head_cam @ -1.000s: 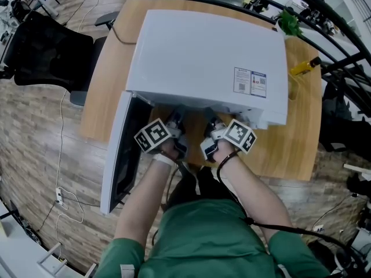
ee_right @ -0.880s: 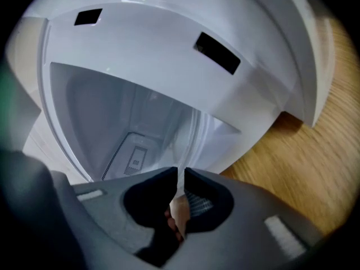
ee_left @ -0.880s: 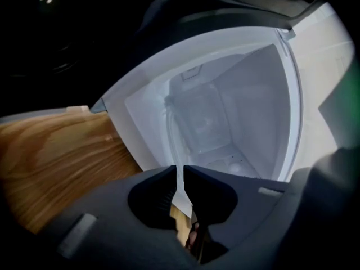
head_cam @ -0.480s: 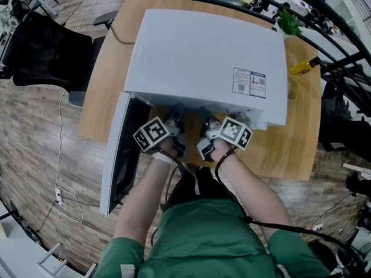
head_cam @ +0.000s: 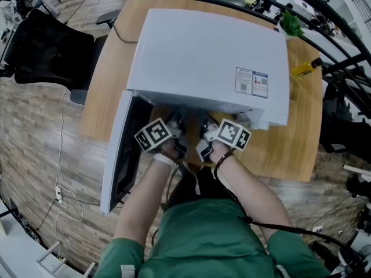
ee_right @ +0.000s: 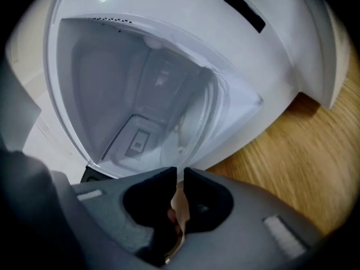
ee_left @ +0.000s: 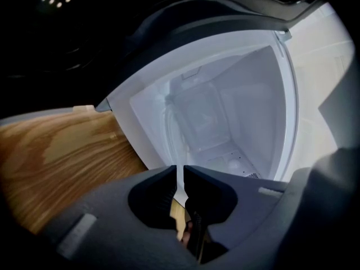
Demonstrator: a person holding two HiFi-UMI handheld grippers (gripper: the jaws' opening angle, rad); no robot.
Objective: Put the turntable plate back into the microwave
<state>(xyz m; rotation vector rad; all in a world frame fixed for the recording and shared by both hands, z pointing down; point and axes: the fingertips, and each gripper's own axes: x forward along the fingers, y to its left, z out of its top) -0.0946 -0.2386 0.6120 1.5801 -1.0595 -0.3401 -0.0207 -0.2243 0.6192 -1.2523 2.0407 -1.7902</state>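
Observation:
The clear glass turntable plate [ee_left: 191, 114] stands inside the mouth of the white microwave [head_cam: 208, 62] and blurs the cavity behind it. My left gripper [ee_left: 180, 178] is shut on the plate's near rim. My right gripper [ee_right: 180, 178] also grips the plate [ee_right: 194, 114] by its rim; its jaws have just been opening slightly, with the rim still between the pads. In the head view both marker cubes [head_cam: 153, 135] [head_cam: 233, 134] sit side by side at the cavity opening. The fingertips and the plate are hidden under the microwave's top.
The microwave door [head_cam: 119, 155] hangs open to the left of my left arm. The oven stands on a wooden table [head_cam: 101, 91]. A yellow object [head_cam: 302, 68] and a green plant [head_cam: 290, 22] are at the far right. A black chair [head_cam: 46, 51] is on the left.
My right gripper has shifted a little to the left, closer to the left gripper, and rolled slightly. The left gripper has stayed where it was.

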